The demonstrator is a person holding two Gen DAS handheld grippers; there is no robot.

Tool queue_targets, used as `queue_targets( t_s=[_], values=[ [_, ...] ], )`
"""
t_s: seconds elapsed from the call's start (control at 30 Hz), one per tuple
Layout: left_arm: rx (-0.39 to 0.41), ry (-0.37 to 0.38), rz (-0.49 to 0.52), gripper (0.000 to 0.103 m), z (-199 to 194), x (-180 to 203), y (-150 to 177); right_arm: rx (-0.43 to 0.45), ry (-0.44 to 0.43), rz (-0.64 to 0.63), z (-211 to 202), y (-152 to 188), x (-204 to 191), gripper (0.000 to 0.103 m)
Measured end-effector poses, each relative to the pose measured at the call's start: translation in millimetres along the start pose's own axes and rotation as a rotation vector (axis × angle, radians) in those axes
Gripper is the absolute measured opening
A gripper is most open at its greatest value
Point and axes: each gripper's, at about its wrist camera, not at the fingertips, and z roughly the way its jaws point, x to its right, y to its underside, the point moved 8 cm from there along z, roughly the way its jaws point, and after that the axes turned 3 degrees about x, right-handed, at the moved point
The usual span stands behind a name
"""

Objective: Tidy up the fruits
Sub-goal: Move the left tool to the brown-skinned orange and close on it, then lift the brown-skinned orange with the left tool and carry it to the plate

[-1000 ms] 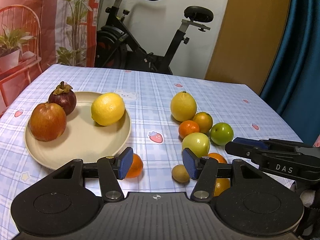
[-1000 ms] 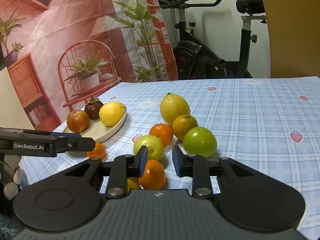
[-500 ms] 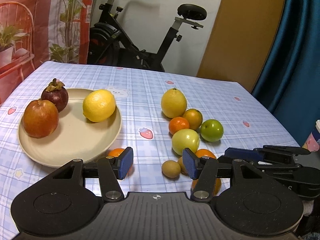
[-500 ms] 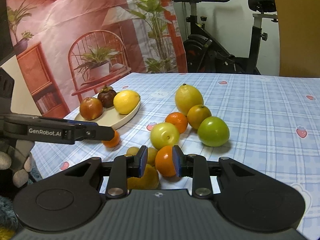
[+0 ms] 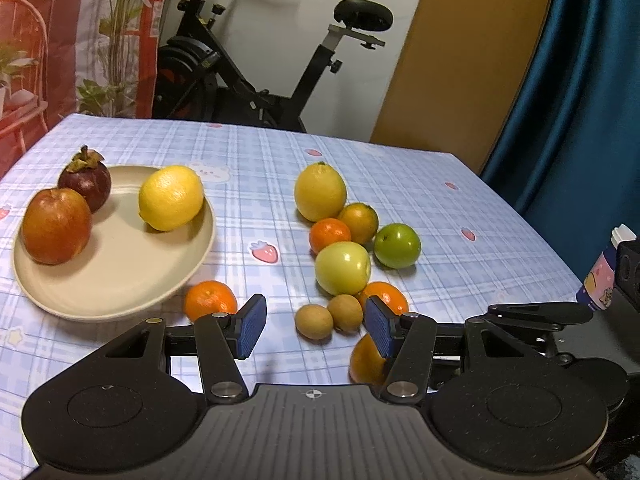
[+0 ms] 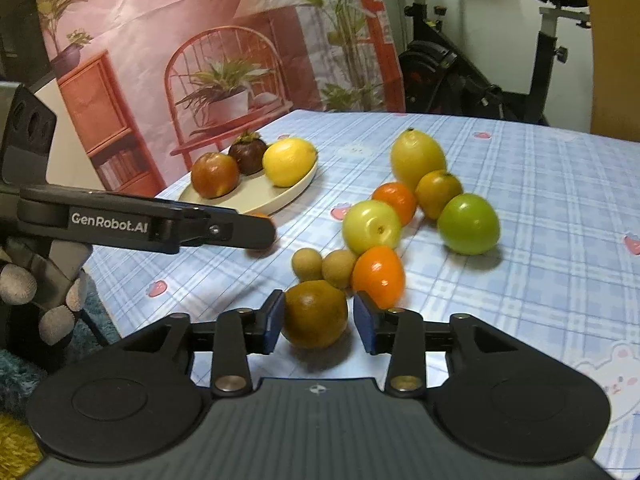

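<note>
Right claw (image 6: 319, 322) jaws just opened, now narrowly apart around brownish orange (image 6: 314, 314); left pad touching it, right pad clear. Bright orange earlier between them now sits ahead on checked surface (image 6: 560, 200). Cream plate (image 5: 120, 276) carries red apple (image 5: 56, 226), yellow lemon (image 5: 171, 197), dark mangosteen (image 5: 85, 178). Left claw (image 5: 316, 326) moderately open, empty, above surface. Fruit cluster: second lemon (image 5: 320, 191), two green apples, oranges, two small brown fruits (image 5: 314, 321).
</note>
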Motion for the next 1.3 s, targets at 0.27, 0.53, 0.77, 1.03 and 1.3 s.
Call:
queue_targets(
  t_s=[0.27,0.53,0.77,1.03,1.3],
  values=[
    [-0.051,0.056,-0.012,0.058,9.3,6.3,9.8,-0.034,-0.065,-0.013,11.9,6.2,-11.6,0.043],
    [-0.100,0.114,-0.003,0.058,13.2,17.7,19.2,-0.056,-0.088,-0.021,19.2,10.8,-16.2,0.044],
    [-0.148,0.124,-0.016,0.058,17.8,17.7,26.6,-0.065,-0.092,-0.009,20.3,13.2,-15.2,0.044],
    [-0.173,0.140,-0.033,0.056,21.1,17.9,31.9,-0.075,-0.089,-0.002,22.0,14.4,-15.2,0.044],
    [-0.175,0.158,-0.039,0.051,22.3,19.7,32.9,-0.078,-0.091,0.003,23.2,15.1,-14.7,0.044]
  ],
)
